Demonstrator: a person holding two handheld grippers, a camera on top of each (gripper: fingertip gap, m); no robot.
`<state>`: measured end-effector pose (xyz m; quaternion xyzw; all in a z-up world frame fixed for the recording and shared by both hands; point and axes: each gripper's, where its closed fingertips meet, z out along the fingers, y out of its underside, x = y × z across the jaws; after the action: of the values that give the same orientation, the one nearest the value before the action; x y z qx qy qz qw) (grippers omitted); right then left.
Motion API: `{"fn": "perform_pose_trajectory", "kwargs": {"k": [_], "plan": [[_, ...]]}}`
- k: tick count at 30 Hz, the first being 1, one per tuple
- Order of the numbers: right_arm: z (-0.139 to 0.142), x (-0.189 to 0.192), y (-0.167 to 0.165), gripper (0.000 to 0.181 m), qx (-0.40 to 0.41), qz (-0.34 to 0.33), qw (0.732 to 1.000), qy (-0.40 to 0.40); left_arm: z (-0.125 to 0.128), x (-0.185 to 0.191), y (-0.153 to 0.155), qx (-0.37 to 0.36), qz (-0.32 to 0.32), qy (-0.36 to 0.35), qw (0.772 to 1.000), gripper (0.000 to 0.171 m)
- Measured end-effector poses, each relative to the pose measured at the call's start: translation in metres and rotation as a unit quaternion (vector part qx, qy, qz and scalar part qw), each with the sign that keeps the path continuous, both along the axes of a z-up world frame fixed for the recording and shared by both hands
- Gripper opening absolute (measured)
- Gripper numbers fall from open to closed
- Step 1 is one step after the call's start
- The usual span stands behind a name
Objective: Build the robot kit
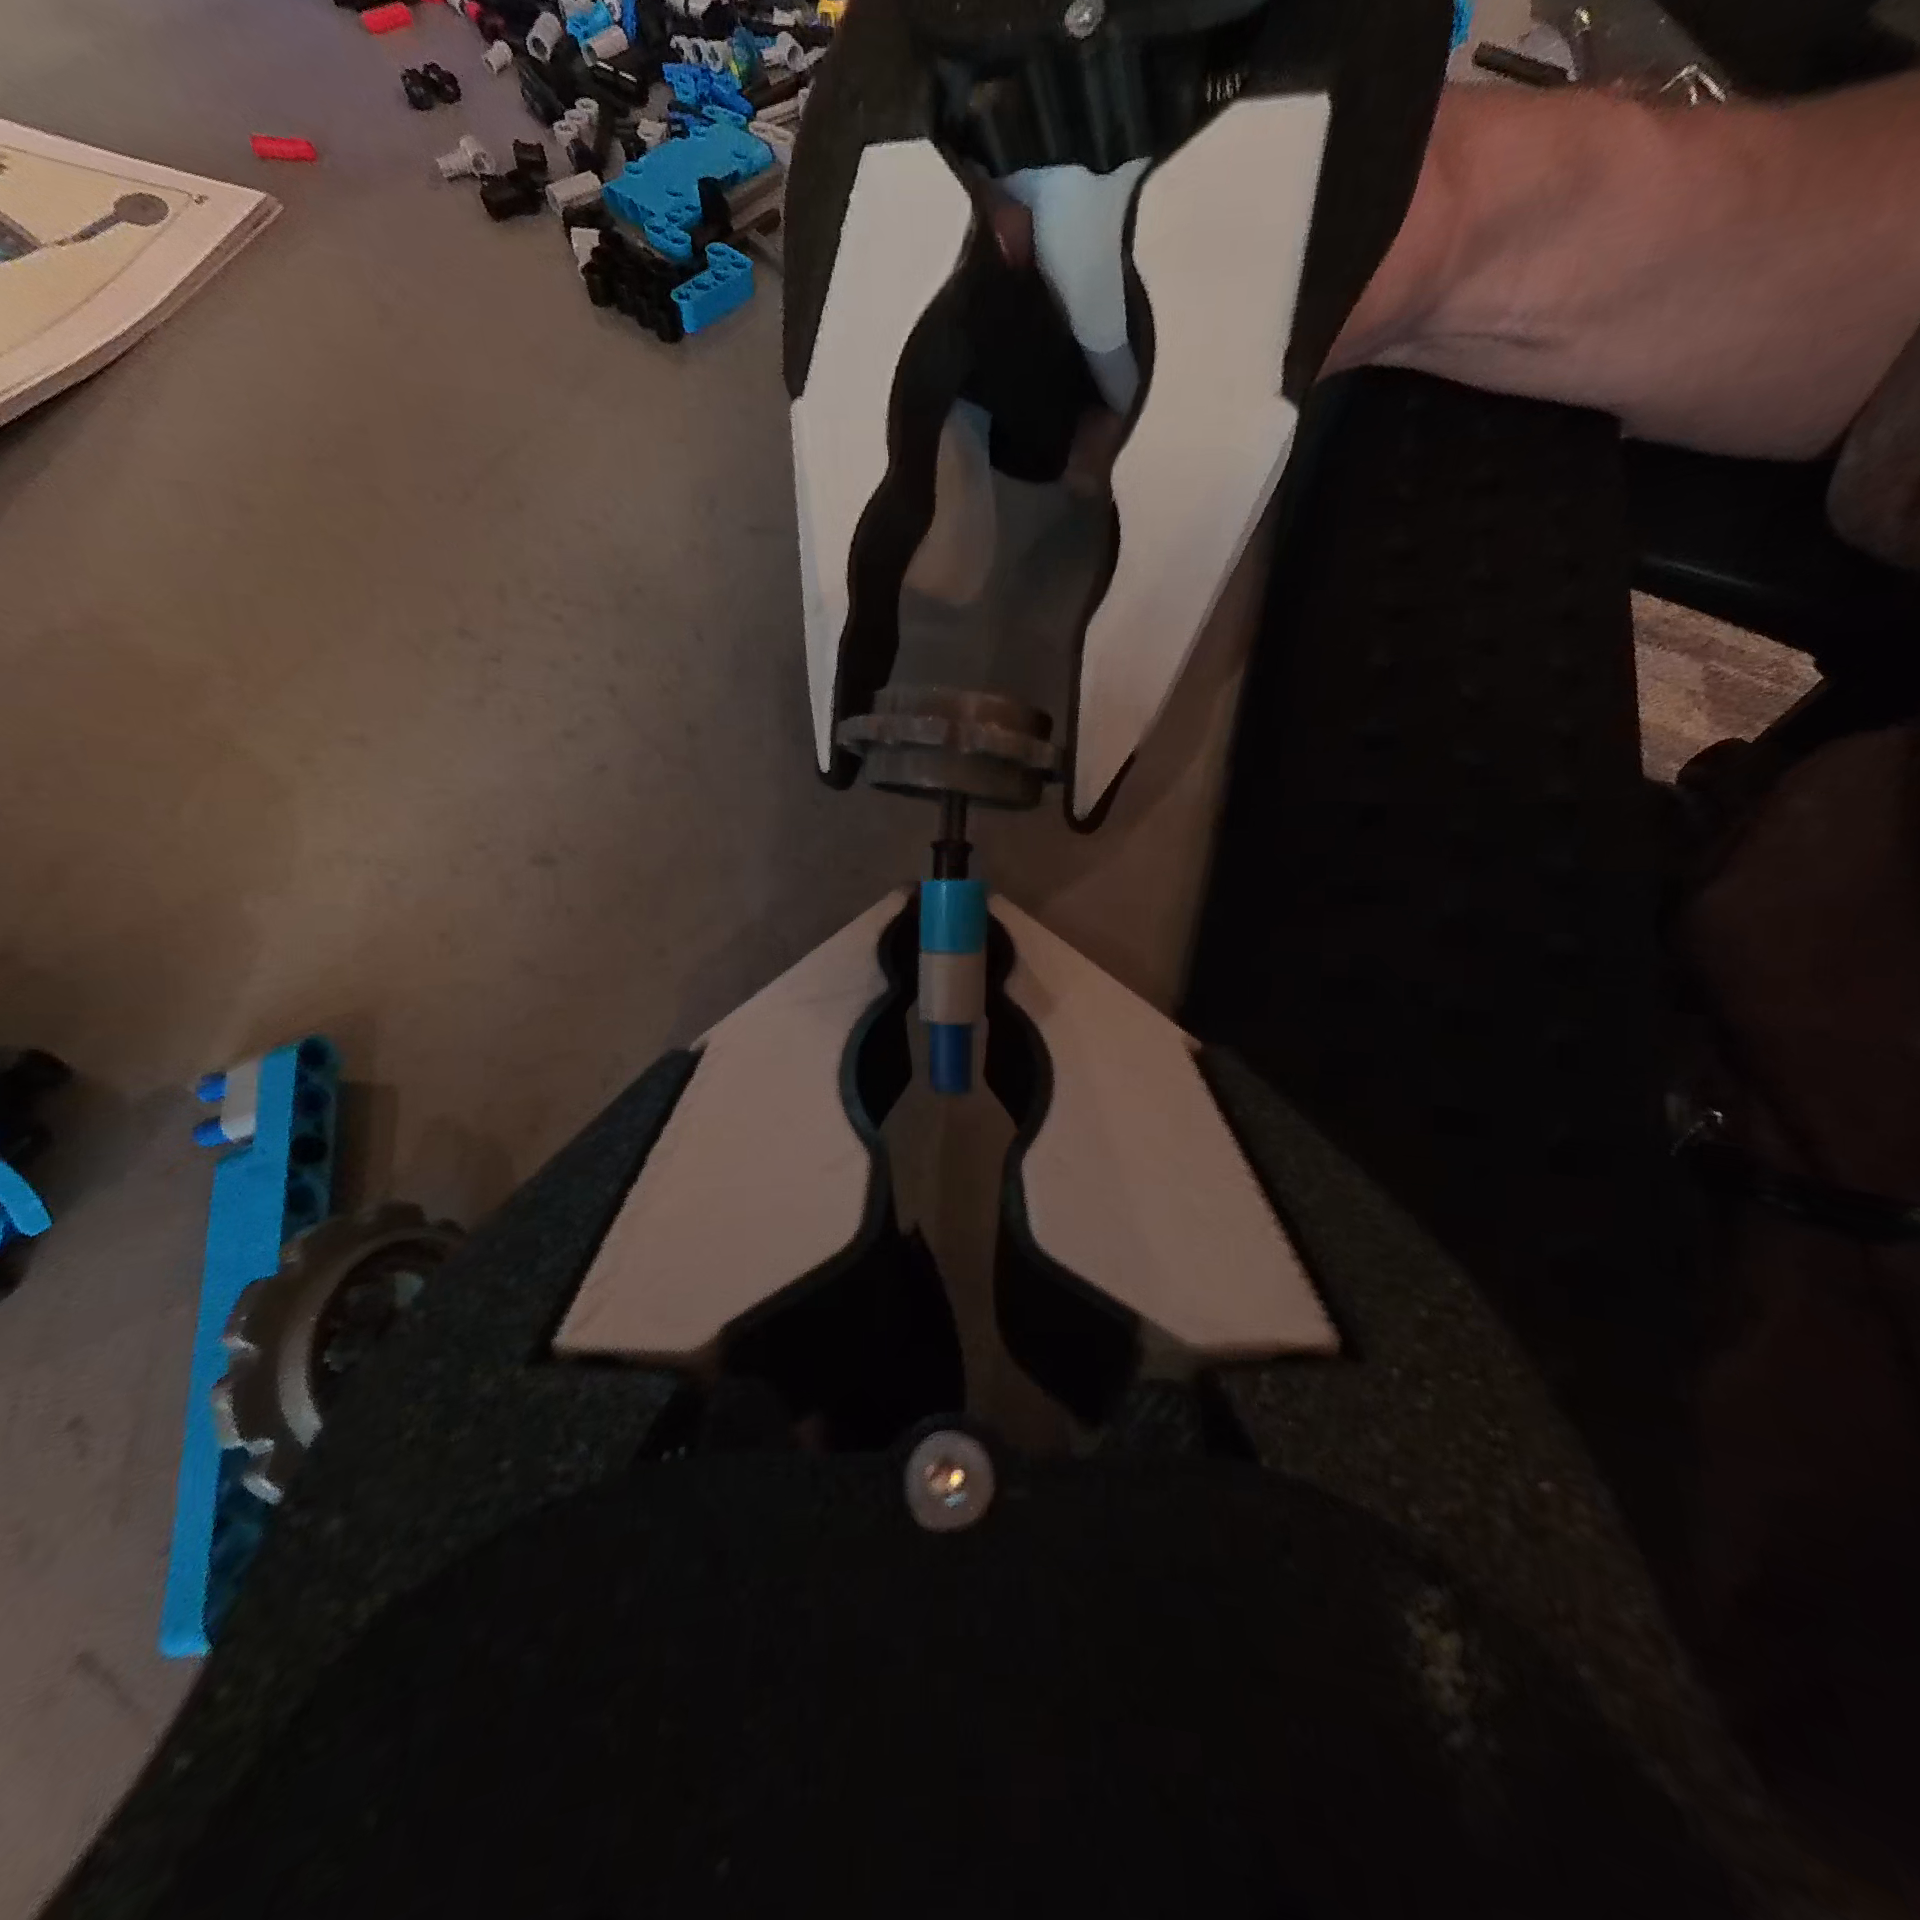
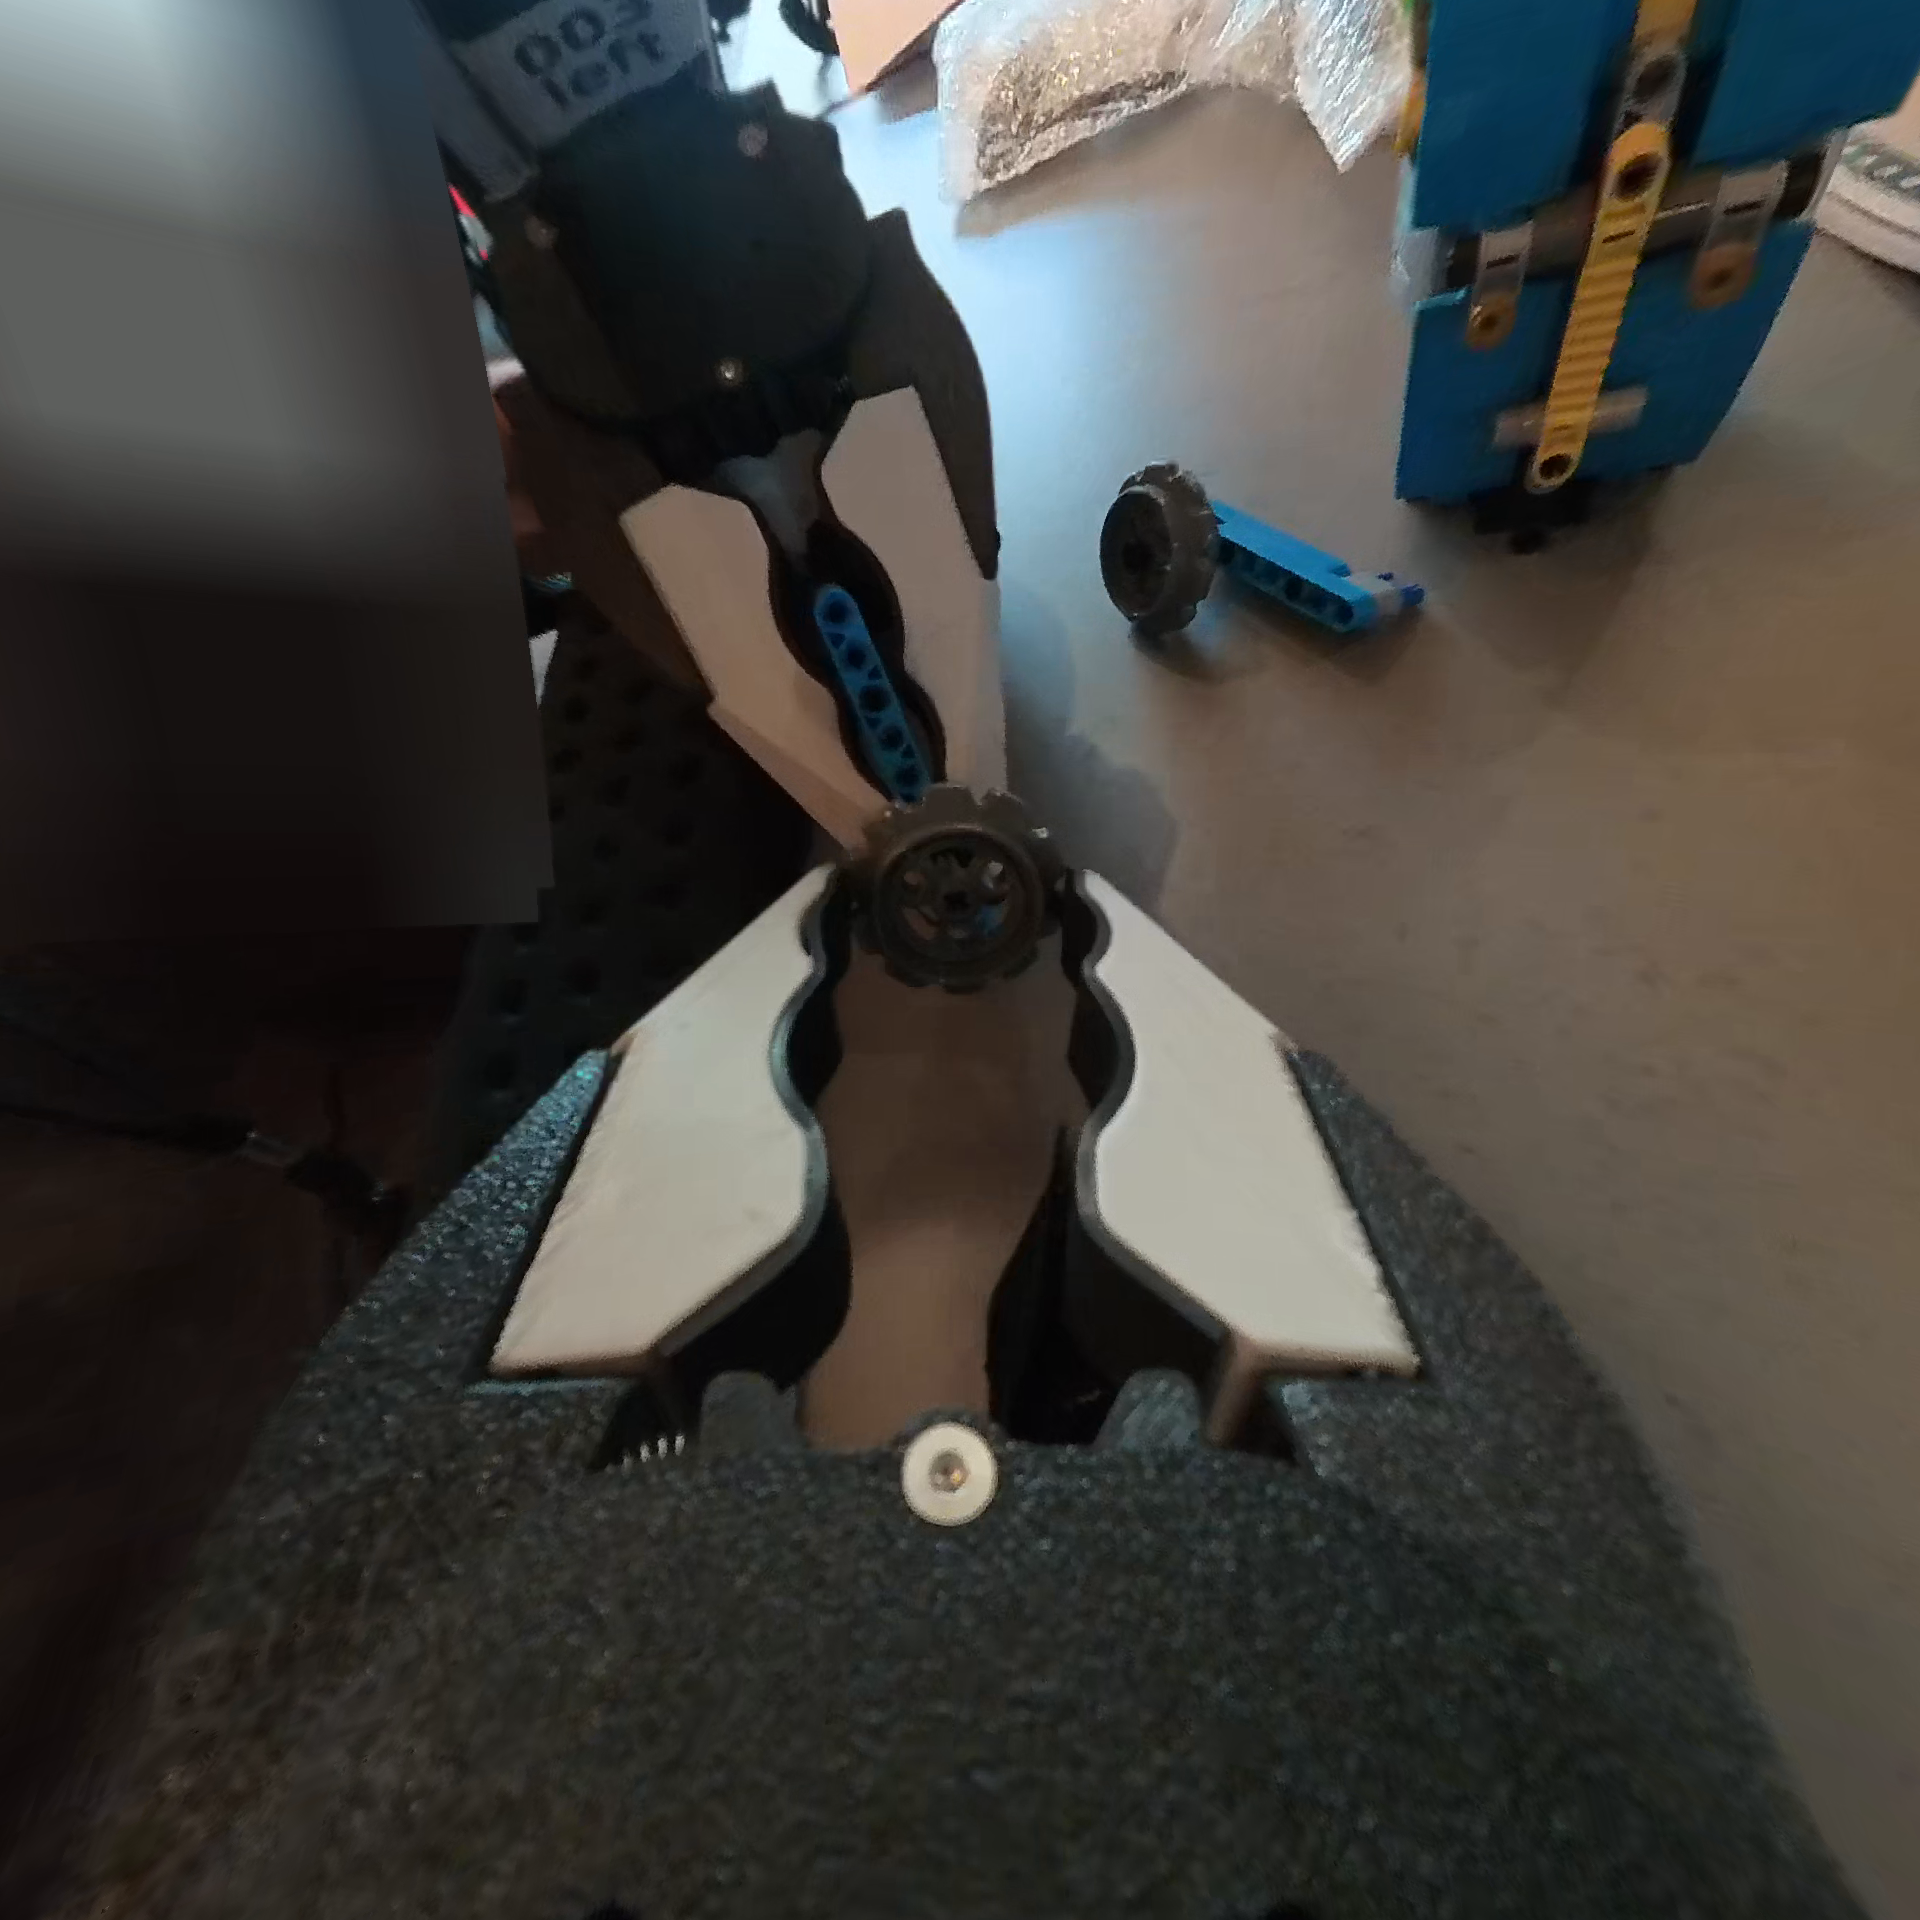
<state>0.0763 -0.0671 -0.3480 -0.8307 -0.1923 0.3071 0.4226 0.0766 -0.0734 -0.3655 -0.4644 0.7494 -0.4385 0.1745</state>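
My left gripper (image 1: 948, 904) is shut on a blue beam (image 1: 948, 982), seen end-on with a grey band; in the right wrist view the beam (image 2: 871, 691) lies lengthwise between the left gripper's (image 2: 920, 795) fingers. My right gripper (image 2: 954, 888) is shut on a dark grey toothed wheel (image 2: 951, 912). In the left wrist view the right gripper (image 1: 956, 790) comes in from above with the wheel (image 1: 951, 743). A short dark axle (image 1: 951, 844) joins the wheel to the beam's tip. Both grippers meet tip to tip above the grey table.
A second wheel on a blue beam (image 2: 1247, 566) lies on the table (image 2: 1455, 935), also in the left wrist view (image 1: 260, 1299). A blue and yellow model (image 2: 1600, 260) stands at the back right. A pile of loose pieces (image 1: 644, 135), a booklet (image 1: 94, 260), plastic bags (image 2: 1143, 83).
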Motion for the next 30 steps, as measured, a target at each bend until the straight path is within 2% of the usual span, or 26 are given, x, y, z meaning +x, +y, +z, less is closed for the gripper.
{"fn": "perform_pose_trajectory", "kwargs": {"k": [11,14,19,22,25,27,28,30], "plan": [[0.002,-0.003,0.002,0.042,-0.005,-0.001,1.000,-0.003,-0.001,0.000,0.000,0.016,0.002,-0.008,1.000,0.004],[0.013,-0.003,0.004,0.042,0.016,-0.007,1.000,0.020,0.010,0.001,0.001,-0.019,0.003,-0.027,0.999,0.005],[0.002,-0.004,0.009,0.049,0.055,-0.009,0.994,-0.096,0.023,0.002,0.004,-0.081,0.008,-0.039,0.996,0.006],[0.006,0.004,0.015,0.055,0.109,-0.036,0.979,-0.168,0.030,0.005,0.011,-0.124,0.022,-0.042,0.991,0.006],[0.026,0.016,0.021,0.080,0.154,-0.100,0.963,-0.197,0.037,0.008,0.018,-0.171,0.039,-0.041,0.984,0.006],[0.034,0.009,0.024,0.087,0.184,-0.116,0.947,-0.237,0.040,0.010,0.021,-0.198,0.047,-0.041,0.978,0.006],[0.036,0.006,0.027,0.087,0.199,-0.123,0.932,-0.275,0.042,0.010,0.022,-0.208,0.046,-0.041,0.976,0.006],[0.043,0.005,0.033,0.082,0.246,-0.151,0.886,-0.362,0.046,0.010,0.023,-0.223,0.047,-0.046,0.973,0.006]]}}
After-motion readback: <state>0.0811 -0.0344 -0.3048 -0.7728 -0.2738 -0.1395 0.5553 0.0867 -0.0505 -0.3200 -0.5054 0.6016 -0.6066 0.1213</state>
